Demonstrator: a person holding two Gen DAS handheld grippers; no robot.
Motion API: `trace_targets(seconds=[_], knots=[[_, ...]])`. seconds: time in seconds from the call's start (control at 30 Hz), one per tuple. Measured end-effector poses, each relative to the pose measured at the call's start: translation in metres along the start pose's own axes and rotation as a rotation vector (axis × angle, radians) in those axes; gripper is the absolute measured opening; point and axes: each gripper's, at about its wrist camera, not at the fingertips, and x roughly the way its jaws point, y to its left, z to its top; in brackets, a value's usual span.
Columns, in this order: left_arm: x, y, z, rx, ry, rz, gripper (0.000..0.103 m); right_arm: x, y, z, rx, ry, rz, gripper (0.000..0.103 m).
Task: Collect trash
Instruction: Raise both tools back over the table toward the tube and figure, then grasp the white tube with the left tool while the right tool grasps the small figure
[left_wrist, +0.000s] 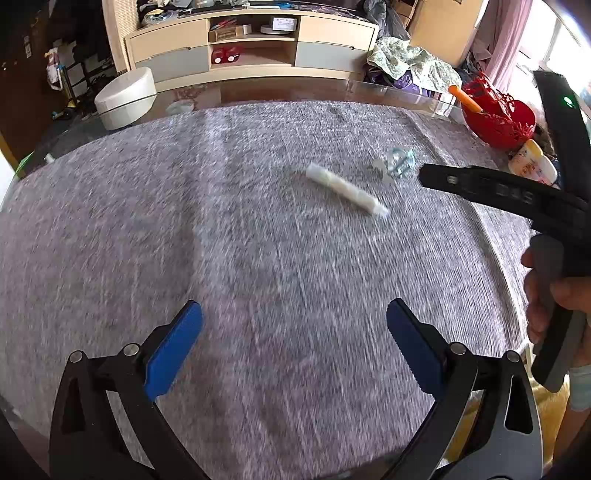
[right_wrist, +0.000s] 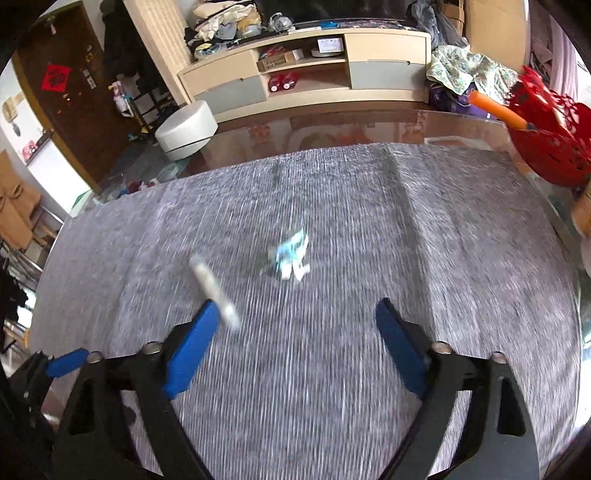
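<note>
Both the left claw and right claw gape empty; the crumpled wrapper, mid-frame, looks light and crushable, best pinched across its bunched middle.

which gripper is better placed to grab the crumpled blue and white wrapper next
Right, probably. The crumpled wrapper lies straight ahead of the open right gripper, roughly centred between its fingers. From the left gripper it sits far off to the right, beyond the white tube.

A white stick-shaped wrapper lies flat and slantwise on the grey-covered worktop. Near it, apart, sits a crumpled pale-blue and white wrapper.
</note>
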Motion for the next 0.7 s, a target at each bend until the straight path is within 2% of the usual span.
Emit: trace_targets(seconds=[0.13,0.2,0.33,0.53,0.7], knots=[[0.016,-0.004,0.017,0.005,0.004,-0.009,0.095,0.020,0.002,0.012,-0.006,0.018,0.003,0.063],[0.023,-0.007,0.024,0.006,0.007,-0.015,0.095,0.029,0.002,0.015,-0.011,0.030,0.008,0.054],[0.038,-0.013,0.038,0.008,0.012,-0.021,0.095,0.039,-0.002,0.018,-0.012,0.042,0.031,0.020],[0.058,-0.024,0.060,-0.005,0.013,-0.053,0.095,0.033,-0.015,0.032,-0.021,-0.007,0.019,0.017],[0.077,-0.037,0.073,0.000,0.019,-0.049,0.095,0.031,-0.028,0.041,-0.009,-0.021,0.009,0.017]])
